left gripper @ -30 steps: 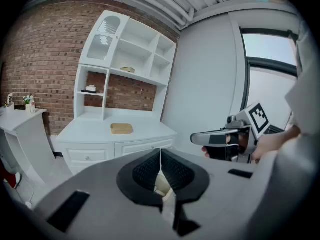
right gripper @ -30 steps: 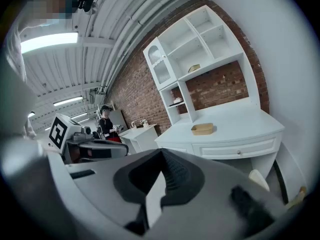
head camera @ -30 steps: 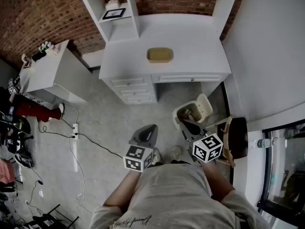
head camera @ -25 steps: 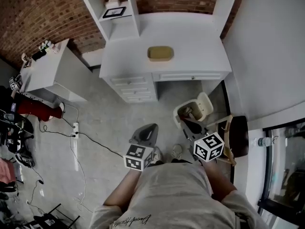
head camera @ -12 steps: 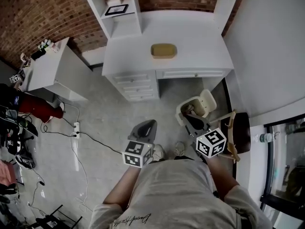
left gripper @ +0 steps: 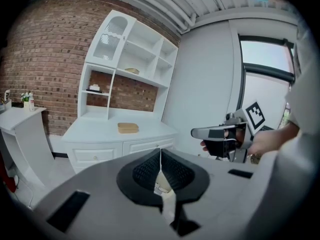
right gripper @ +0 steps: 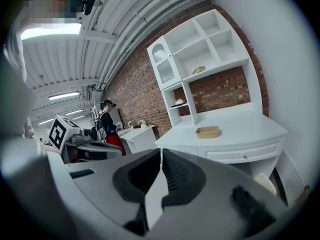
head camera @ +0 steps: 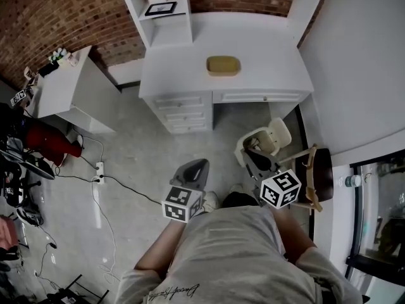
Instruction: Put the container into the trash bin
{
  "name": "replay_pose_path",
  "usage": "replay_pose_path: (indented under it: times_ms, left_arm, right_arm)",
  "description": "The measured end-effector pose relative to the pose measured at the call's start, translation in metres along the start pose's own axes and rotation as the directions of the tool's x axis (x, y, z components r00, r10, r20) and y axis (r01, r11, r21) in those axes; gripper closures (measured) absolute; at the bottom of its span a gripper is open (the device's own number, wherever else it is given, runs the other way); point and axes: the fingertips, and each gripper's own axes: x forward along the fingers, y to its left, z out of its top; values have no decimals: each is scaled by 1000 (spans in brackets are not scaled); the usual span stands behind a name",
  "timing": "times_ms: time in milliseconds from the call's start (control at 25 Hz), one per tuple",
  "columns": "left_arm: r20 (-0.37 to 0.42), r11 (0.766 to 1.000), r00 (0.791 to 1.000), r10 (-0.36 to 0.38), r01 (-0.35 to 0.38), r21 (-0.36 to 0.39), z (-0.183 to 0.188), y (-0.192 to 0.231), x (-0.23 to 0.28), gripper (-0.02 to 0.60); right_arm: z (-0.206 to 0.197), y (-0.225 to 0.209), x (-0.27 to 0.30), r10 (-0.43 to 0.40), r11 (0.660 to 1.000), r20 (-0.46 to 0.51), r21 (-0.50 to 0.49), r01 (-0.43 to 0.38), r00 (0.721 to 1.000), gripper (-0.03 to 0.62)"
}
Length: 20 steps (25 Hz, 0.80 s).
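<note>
Grippers first, as nearest to the camera. Left gripper (left gripper: 160, 158): jaws pressed fully together, nothing between the pads. Right gripper (right gripper: 161, 160): jaws likewise closed tight, nothing held. In the head view both are held out in front of the person's grey shirt (head camera: 228, 252), level with each other and apart, marker cubes uppermost, both pointing toward the desk.

Floor, grey, just ahead of the grippers: a black cable (head camera: 123, 190) trails across it from the left. Trash bin (head camera: 241, 149), white, stands on the floor at the right end of the desk, its lid tipped back and its mouth open. In the head view the right gripper's tip overlaps the bin's near rim; whether it touches cannot be told. A dark seat with a wooden frame (head camera: 321, 173) stands just right of the bin.

Desk (head camera: 183, 71), white, with drawers at its front, stands beyond the bin. Container (head camera: 223, 65), tan and shallow, lies flat on the desktop near the middle, well apart from both grippers and from the bin. Nothing touches it.

Shelf unit (head camera: 166, 25), white, rises from the back left of the desk. A second white table (head camera: 66, 90) stands to the left. Brick wall (head camera: 54, 18) closes the far side.
</note>
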Motion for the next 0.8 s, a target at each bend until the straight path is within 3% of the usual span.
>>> replay_pose_path:
  times_ms: [520, 800]
  left_arm:
    - [11, 999, 999, -34, 34, 26, 24, 31, 28, 565]
    - [15, 1000, 1000, -24, 24, 15, 48, 63, 76, 565]
  right_arm:
    - [13, -21, 41, 10, 1000, -5, -17, -10, 1000, 565]
    - [38, -59, 81, 28, 999, 5, -22, -27, 1000, 564]
